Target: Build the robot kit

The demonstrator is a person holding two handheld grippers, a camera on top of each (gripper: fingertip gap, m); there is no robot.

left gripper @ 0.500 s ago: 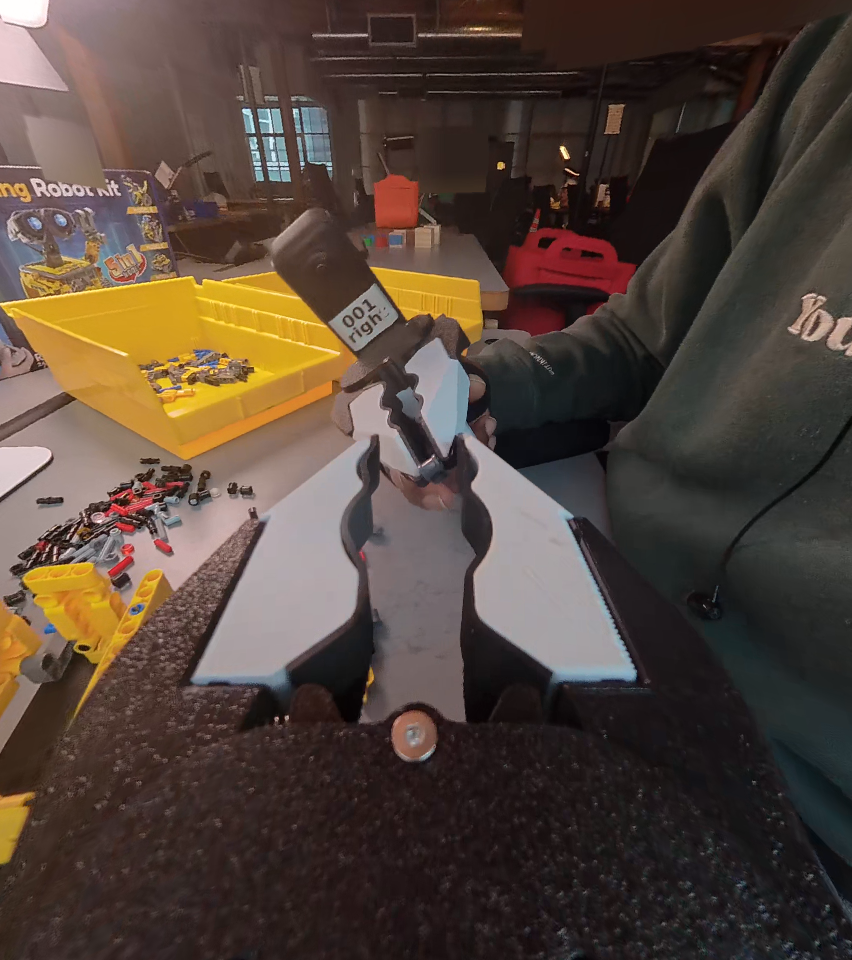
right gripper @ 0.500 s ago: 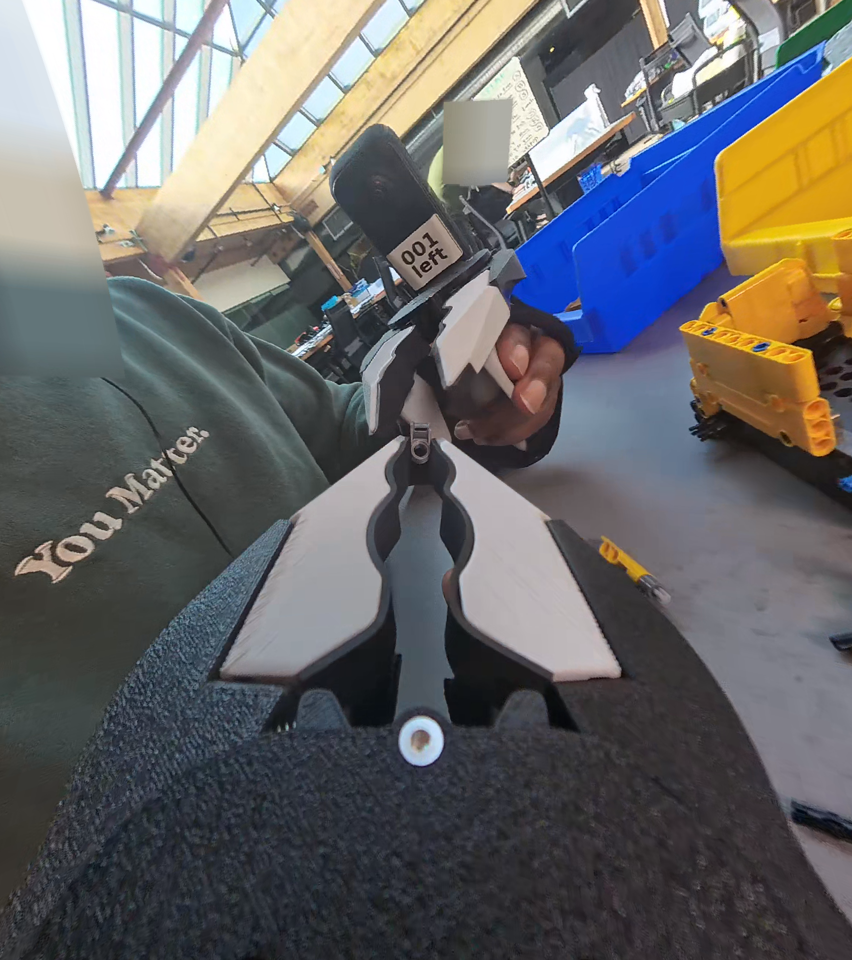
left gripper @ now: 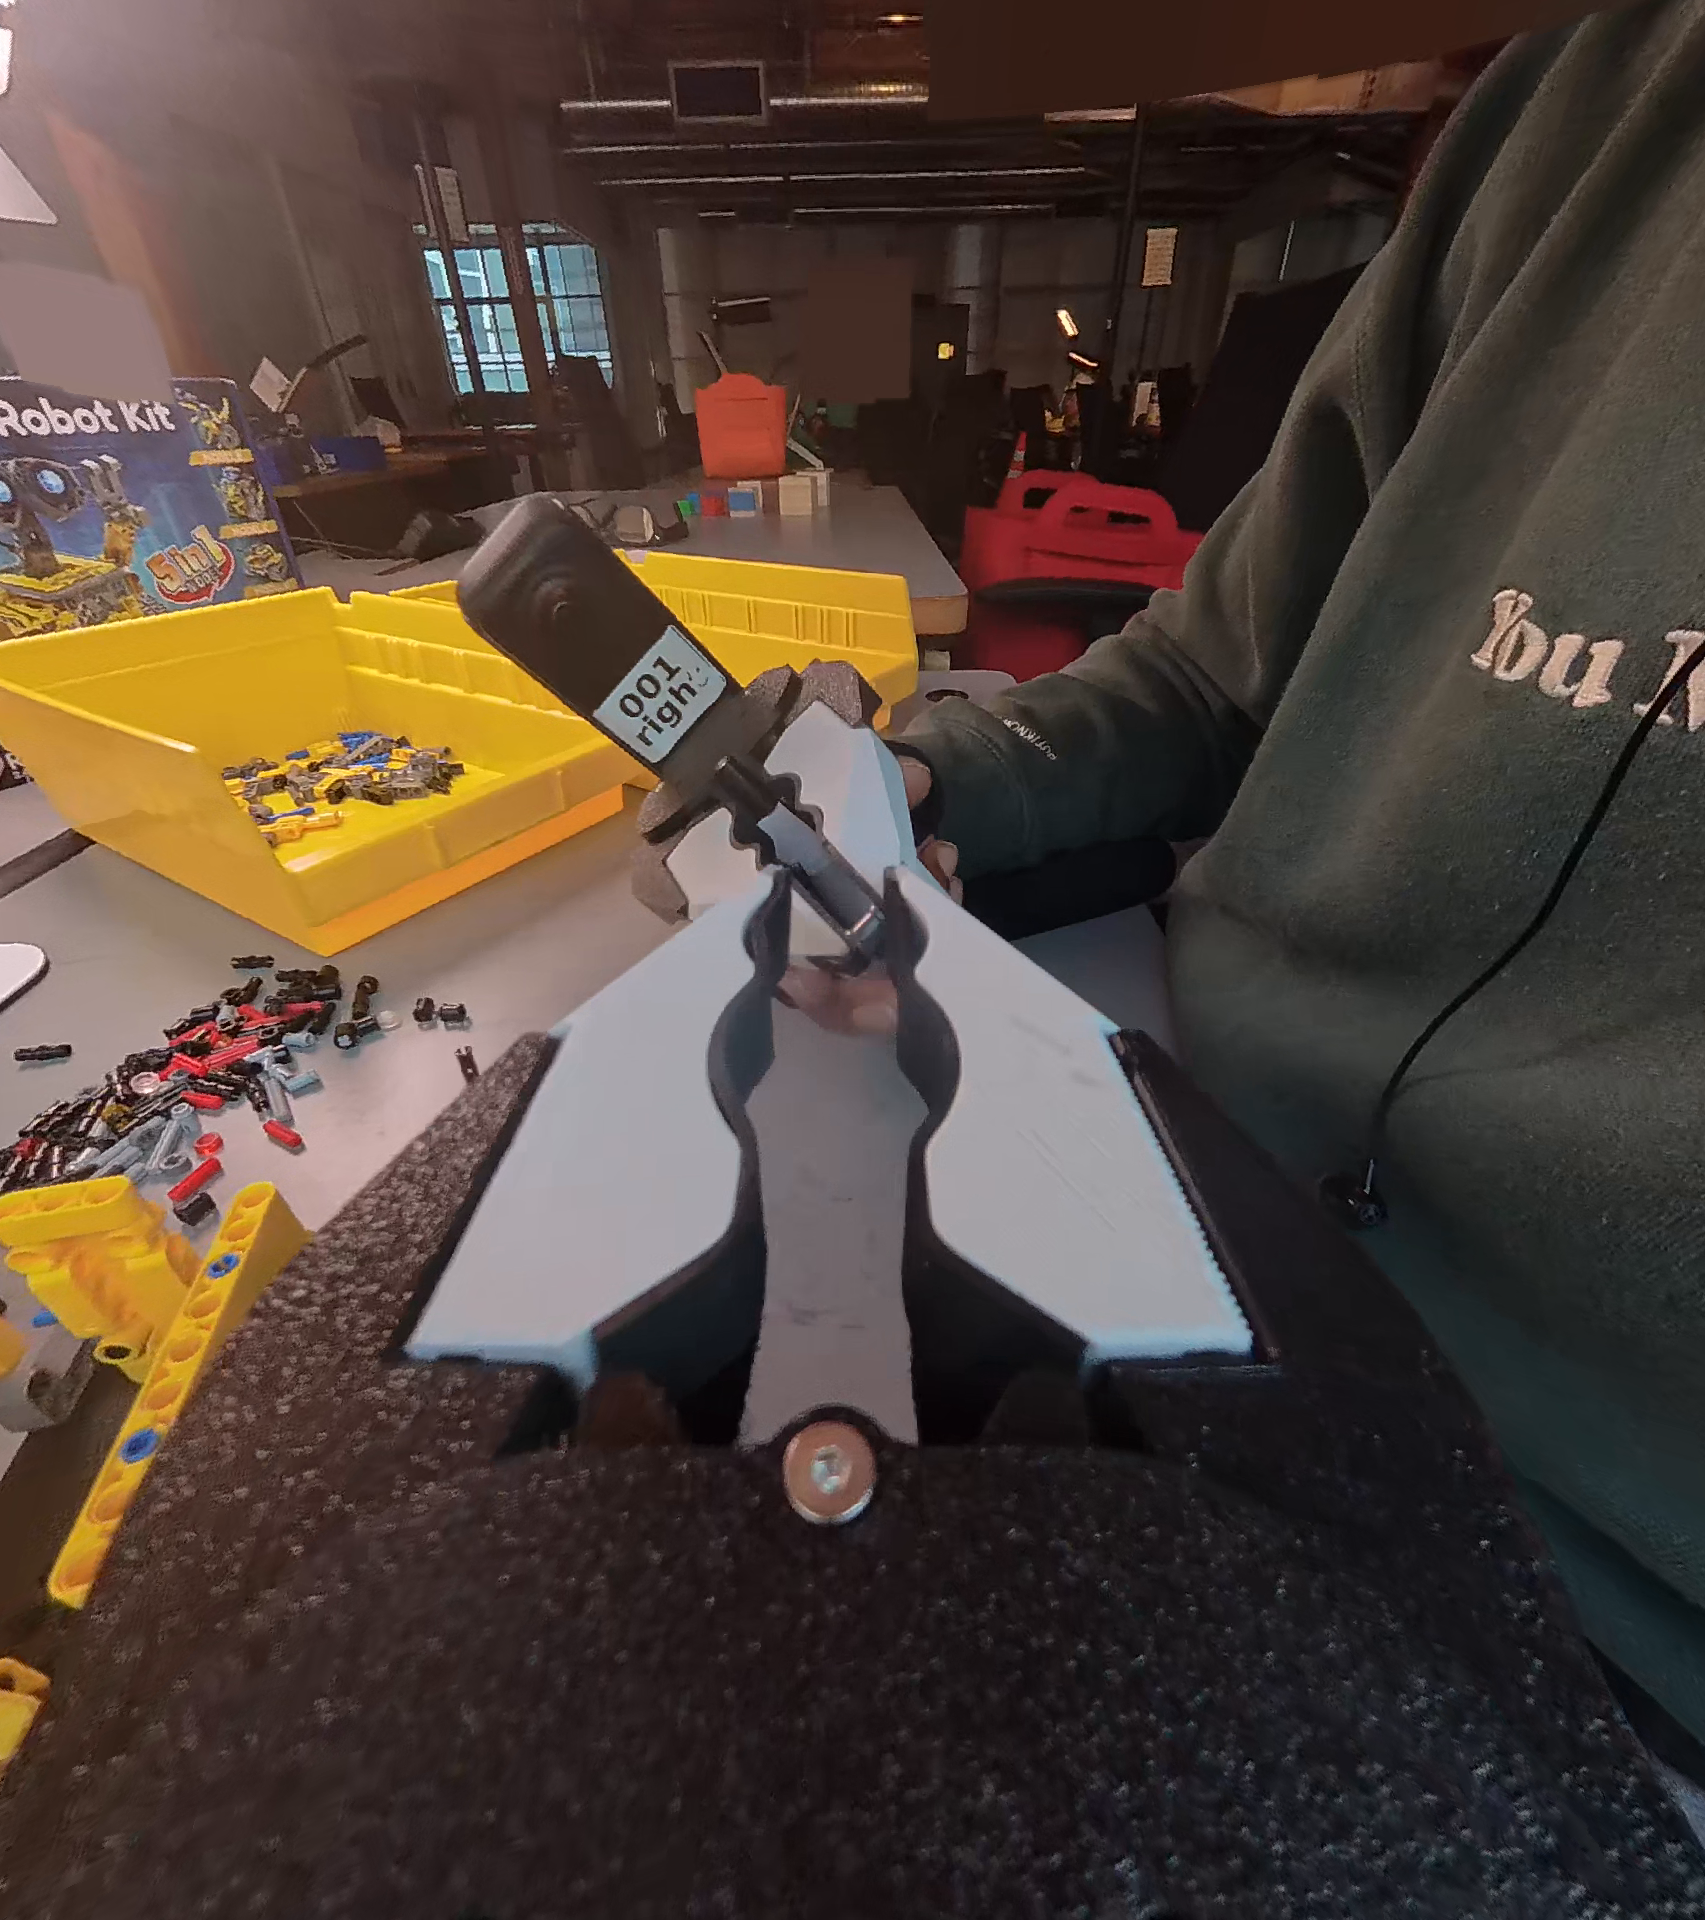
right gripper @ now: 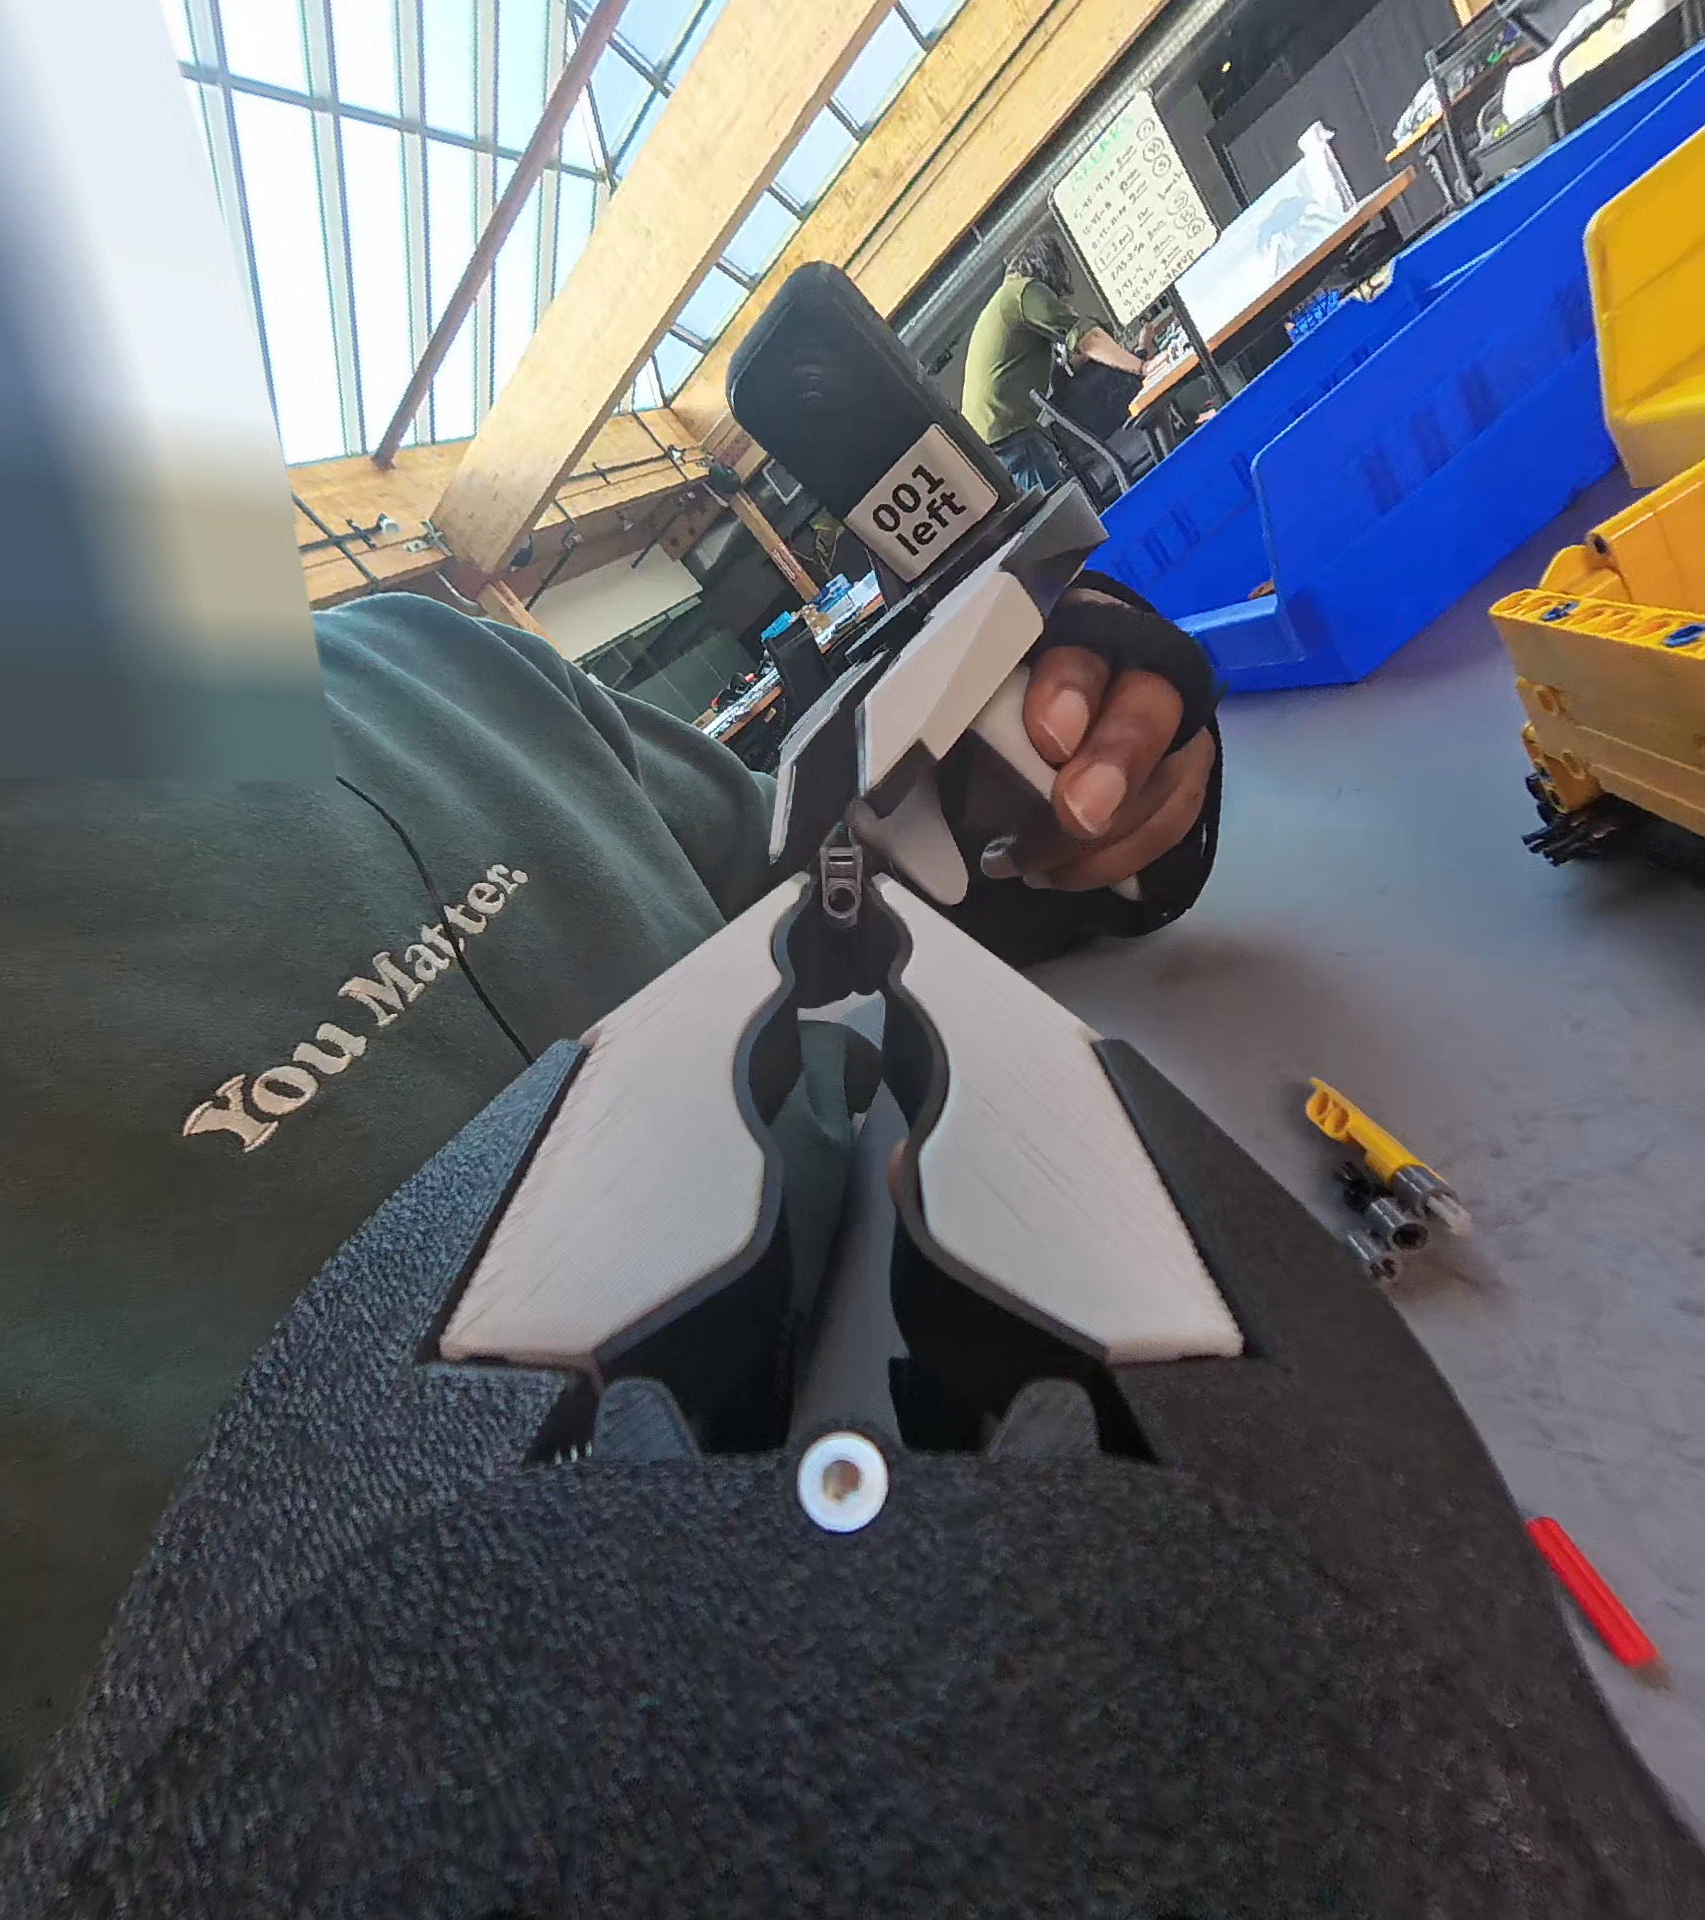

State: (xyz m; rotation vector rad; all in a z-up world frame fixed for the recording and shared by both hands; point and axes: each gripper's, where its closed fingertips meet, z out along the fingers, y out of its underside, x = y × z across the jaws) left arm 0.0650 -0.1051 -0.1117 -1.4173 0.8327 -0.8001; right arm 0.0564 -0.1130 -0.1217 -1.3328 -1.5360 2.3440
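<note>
Left wrist view: left gripper (left gripper: 834, 896) is pointing at 12 o'clock over the grey table (left gripper: 515, 966), its tips standing a narrow gap apart. The right gripper (left gripper: 846, 916) is reaching in from 11 o'clock, its tip sitting in that gap against the 3 o'clock finger; nothing is visibly being clamped. A yellow bin (left gripper: 152, 727) is lying at 10 o'clock, loose pins (left gripper: 193, 1070) at 9 o'clock and yellow beams (left gripper: 173, 1340) at 8 o'clock.

Right wrist view: the right gripper's tips are standing nearly closed, pinching a small grey piece (right gripper: 843, 881) at 12 o'clock. The left gripper is meeting that piece from above, with a hand (right gripper: 1108, 758) gripping its handle. A blue bin (right gripper: 1399, 520) is lying at 1 o'clock, a yellow model (right gripper: 1679, 707) at 2 o'clock and a red pin (right gripper: 1591, 1605) at 4 o'clock.
</note>
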